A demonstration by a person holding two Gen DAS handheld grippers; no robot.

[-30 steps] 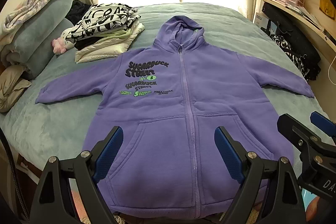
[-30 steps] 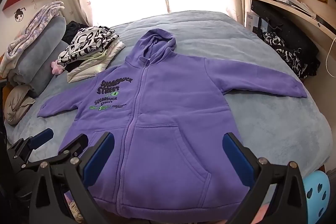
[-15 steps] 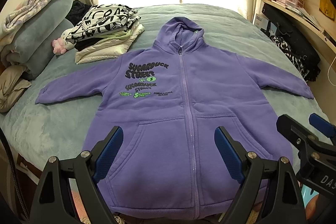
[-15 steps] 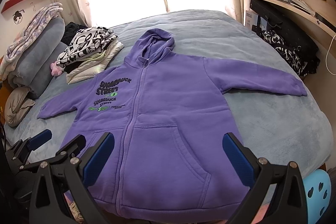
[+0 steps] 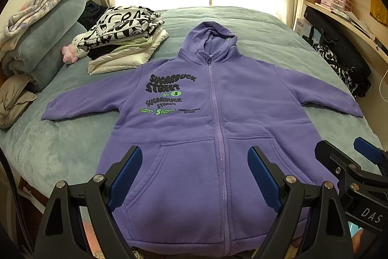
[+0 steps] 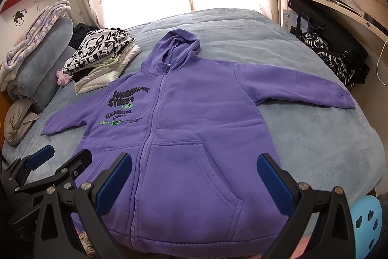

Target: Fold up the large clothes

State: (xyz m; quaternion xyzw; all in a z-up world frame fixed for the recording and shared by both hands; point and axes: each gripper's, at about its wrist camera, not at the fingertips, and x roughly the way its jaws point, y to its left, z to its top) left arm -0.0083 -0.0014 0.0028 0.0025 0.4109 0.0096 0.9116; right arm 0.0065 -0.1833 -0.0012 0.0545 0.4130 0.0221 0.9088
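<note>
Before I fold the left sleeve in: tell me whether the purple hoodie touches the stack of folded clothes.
Apart. In the left wrist view a strip of bed cover shows between the purple hoodie shoulder and the stack of folded clothes.

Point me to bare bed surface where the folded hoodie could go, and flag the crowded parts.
Free: blanket below the hoodie's outstretched sleeve, toward the bed edge; the strip beyond the hood toward the window; a smaller patch under the other sleeve. Crowded: folded clothes stack and rolled bedding beside it.
</note>
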